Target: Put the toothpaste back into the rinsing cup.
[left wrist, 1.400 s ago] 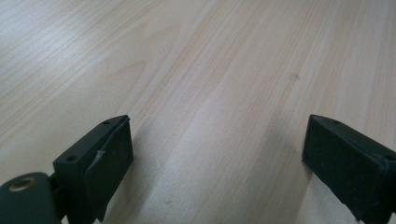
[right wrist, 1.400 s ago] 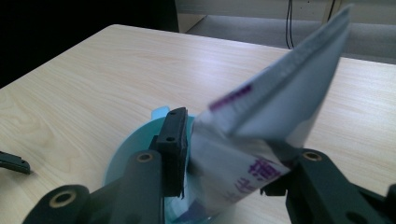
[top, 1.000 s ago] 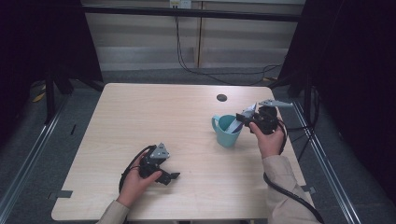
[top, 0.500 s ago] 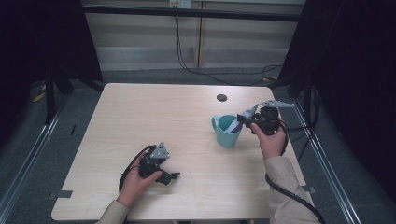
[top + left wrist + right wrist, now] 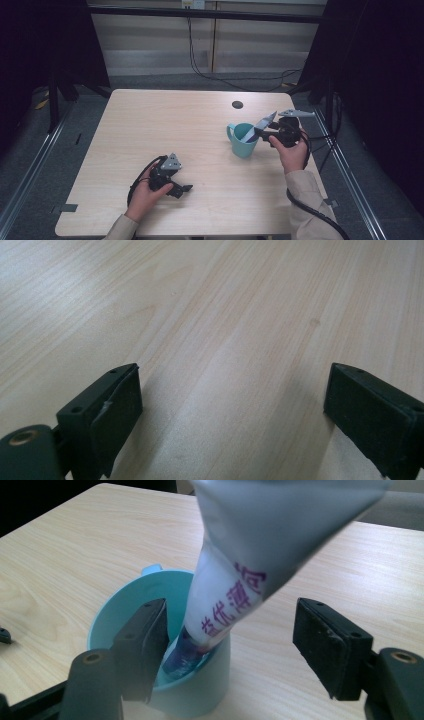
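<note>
Tube stands cap-down in the teal cup, long axis leaning toward the right hand-held gripper, whose jaws are spread astride it. Left hand-held gripper spread, far off on desk.

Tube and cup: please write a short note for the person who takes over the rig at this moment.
Right gripper: open, fingers either side of the tube, not clamping it.
Left gripper: open, holding nothing, low over the table near its front edge.
Tube: cap end down inside the teal cup, leaning on the rim.
Cup: upright on the right half of the table.
Done: tube is in the cup.
Left: probably only to draw the right gripper back without tipping the cup.
</note>
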